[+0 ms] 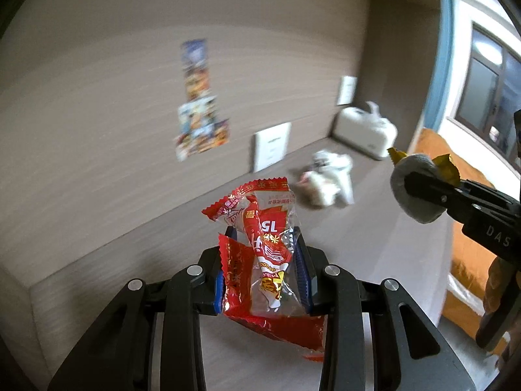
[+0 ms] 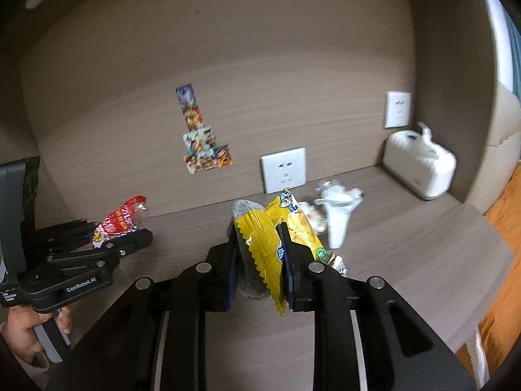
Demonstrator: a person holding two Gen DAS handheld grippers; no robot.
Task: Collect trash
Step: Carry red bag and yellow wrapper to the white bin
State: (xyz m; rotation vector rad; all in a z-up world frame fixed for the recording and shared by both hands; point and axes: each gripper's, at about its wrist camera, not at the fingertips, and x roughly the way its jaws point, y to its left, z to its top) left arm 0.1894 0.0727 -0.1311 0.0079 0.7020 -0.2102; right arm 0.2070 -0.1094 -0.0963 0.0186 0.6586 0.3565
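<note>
Pinching red wrapper [image 1: 263, 254] upright, left gripper [image 1: 265, 267]; right gripper [image 2: 260, 260] clamping yellow wrapper [image 2: 276, 244], grey sock [image 2: 247, 244], upright.

A strip of colourful stickers [image 2: 203, 137] clung to the brown wood-grain wall [image 2: 260, 49]. Right of it sat a white wall socket [image 2: 284, 170], a second white socket plate [image 2: 398, 109], and a cream plastic tissue box [image 2: 420, 163].

Two wrappers [image 1: 263, 247], two wall sockets [image 2: 284, 170]
</note>
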